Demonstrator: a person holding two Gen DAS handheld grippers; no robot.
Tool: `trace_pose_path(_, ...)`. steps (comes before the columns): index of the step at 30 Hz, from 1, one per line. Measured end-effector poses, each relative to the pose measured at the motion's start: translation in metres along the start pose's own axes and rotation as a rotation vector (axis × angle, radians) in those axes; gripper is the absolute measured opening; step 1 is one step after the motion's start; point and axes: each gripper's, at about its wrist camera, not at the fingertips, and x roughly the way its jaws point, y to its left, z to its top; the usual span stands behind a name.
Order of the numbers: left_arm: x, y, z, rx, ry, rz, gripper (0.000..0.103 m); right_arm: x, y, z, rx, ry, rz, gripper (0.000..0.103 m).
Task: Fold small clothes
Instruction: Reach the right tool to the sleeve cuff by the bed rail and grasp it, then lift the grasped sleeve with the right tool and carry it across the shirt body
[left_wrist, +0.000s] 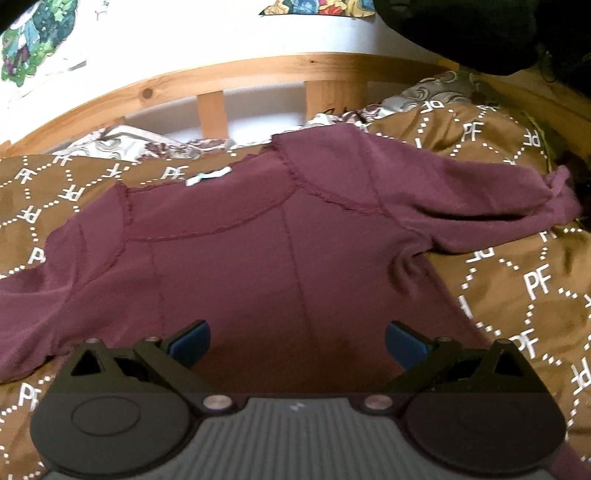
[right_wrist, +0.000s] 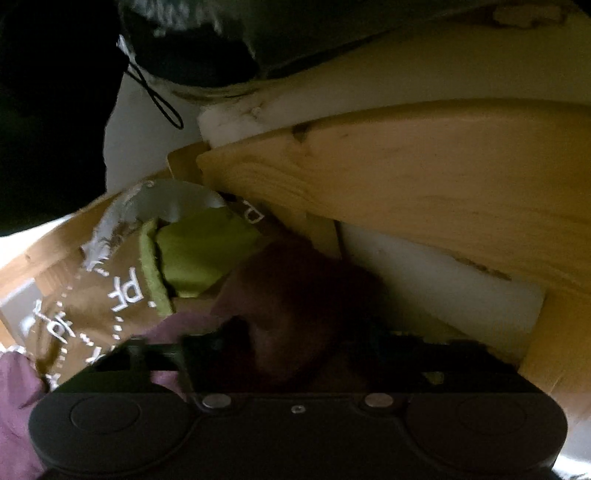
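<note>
A maroon long-sleeved shirt (left_wrist: 258, 258) lies spread flat, back up, on a brown bedspread (left_wrist: 524, 288) printed with white "PF" letters. My left gripper (left_wrist: 297, 341) hovers over the shirt's lower middle, jaws wide open and empty, blue pads (left_wrist: 192, 341) showing. The shirt's right sleeve (left_wrist: 480, 195) stretches out to the right. In the right wrist view my right gripper (right_wrist: 291, 354) is buried in bunched maroon cloth (right_wrist: 295, 288) at the sleeve end; its fingers are dark and hidden by the cloth, apparently closed on it.
A wooden bed frame (left_wrist: 258, 70) with slats runs along the far side, and a wooden board (right_wrist: 424, 177) stands close to the right gripper. A green cloth (right_wrist: 199, 254) is tucked under the bedspread. A dark garment (right_wrist: 184, 48) hangs above.
</note>
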Motion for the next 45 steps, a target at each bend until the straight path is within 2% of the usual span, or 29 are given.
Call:
trace_pose_path(1, -0.002, 0.002, -0.001, 0.002, -0.001, 0.006, 0.103, 0.000, 0.000, 0.000, 0.005, -0.001, -0.006, 0.037)
trace_pose_path(3, -0.006, 0.007, -0.002, 0.005, -0.002, 0.018, 0.103, -0.008, 0.003, -0.001, -0.028, -0.027, -0.030, 0.014)
trace_pose_path(6, -0.011, 0.014, -0.002, -0.008, -0.005, 0.033, 0.103, -0.034, 0.015, -0.003, -0.114, -0.093, -0.038, 0.009)
trace_pose_path(9, -0.015, 0.021, -0.001, -0.039, -0.009, 0.028, 0.103, -0.074, 0.024, -0.002, -0.184, -0.174, -0.021, 0.009)
trace_pose_path(11, -0.015, 0.022, 0.002, -0.064, -0.008, 0.016, 0.103, -0.102, 0.027, -0.001, -0.204, -0.217, 0.006, 0.009)
trace_pose_path(13, -0.014, 0.020, 0.007, -0.092, -0.020, -0.003, 0.103, -0.126, 0.027, 0.001, -0.195, -0.223, 0.022, 0.009)
trace_pose_path(21, 0.009, -0.038, 0.037, -0.079, -0.080, -0.090, 0.103, -0.178, 0.000, 0.017, -0.022, -0.162, 0.038, 0.008)
trace_pose_path(26, 0.028, -0.079, 0.067, -0.112, -0.139, -0.131, 0.103, -0.191, -0.017, 0.010, 0.054, -0.037, 0.027, 0.008)
trace_pose_path(28, 0.042, -0.097, 0.077, -0.080, -0.104, -0.142, 0.103, -0.185, -0.025, 0.001, 0.074, 0.023, 0.020, 0.008)
trace_pose_path(30, 0.058, -0.118, 0.082, -0.034, -0.060, -0.109, 0.103, -0.175, -0.032, -0.009, 0.100, 0.076, 0.019, 0.009)
trace_pose_path(31, 0.065, -0.127, 0.083, -0.015, -0.048, -0.092, 0.103, -0.171, -0.036, -0.014, 0.103, 0.106, 0.024, 0.010)
trace_pose_path(34, 0.079, -0.147, 0.084, 0.018, -0.031, -0.078, 0.103, -0.169, -0.046, -0.023, 0.090, 0.153, 0.024, 0.033)
trace_pose_path(36, 0.083, -0.156, 0.086, 0.007, -0.037, -0.085, 0.103, -0.166, -0.052, -0.025, 0.088, 0.170, 0.042, 0.054)
trace_pose_path(37, 0.085, -0.159, 0.088, -0.001, -0.041, -0.091, 0.103, -0.165, -0.055, -0.025, 0.094, 0.168, 0.042, 0.059)
trace_pose_path(39, 0.090, -0.167, 0.093, -0.013, -0.036, -0.089, 0.103, -0.166, -0.064, -0.023, 0.107, 0.153, 0.034, 0.081)
trace_pose_path(42, 0.092, -0.174, 0.095, -0.035, -0.016, -0.056, 0.103, -0.155, -0.070, -0.017, 0.104, 0.128, 0.023, 0.082)
trace_pose_path(45, 0.077, -0.163, 0.087, -0.075, -0.051, -0.089, 0.103, -0.141, -0.069, -0.013, 0.046, 0.105, 0.029, 0.082)
